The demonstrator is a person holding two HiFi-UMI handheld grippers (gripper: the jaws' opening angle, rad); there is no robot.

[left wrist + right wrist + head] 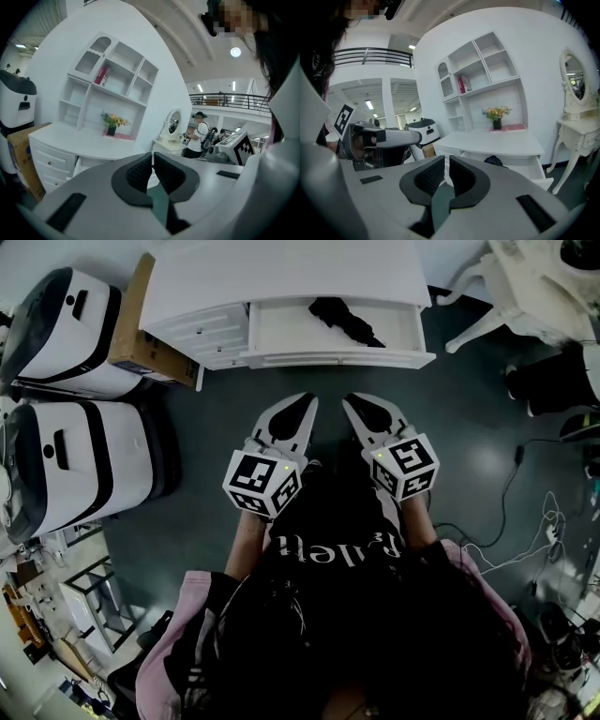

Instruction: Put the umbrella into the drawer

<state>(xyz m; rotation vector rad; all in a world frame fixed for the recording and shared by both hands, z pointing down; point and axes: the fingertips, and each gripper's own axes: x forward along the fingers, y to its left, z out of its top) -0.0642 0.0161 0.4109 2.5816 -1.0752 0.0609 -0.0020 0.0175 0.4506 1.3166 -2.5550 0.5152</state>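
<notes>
The black folded umbrella (345, 320) lies inside the open white drawer (337, 359) of the white desk (281, 268) at the top of the head view. It also shows as a dark lump in the drawer in the right gripper view, umbrella (493, 161). Both grippers hang over the dark floor, back from the drawer and close to the person's body. My left gripper (307, 402) is shut, its pads together with nothing between them, as is plain in its own view, left gripper (153, 161). My right gripper (352, 400) is shut and empty too, right gripper (446, 166).
Two white machines with black trim (80, 465) stand at the left, with a cardboard box (139, 329) against the desk's left side. A white dressing table's legs (511, 292) are at the upper right. Cables (525, 521) trail over the floor at the right.
</notes>
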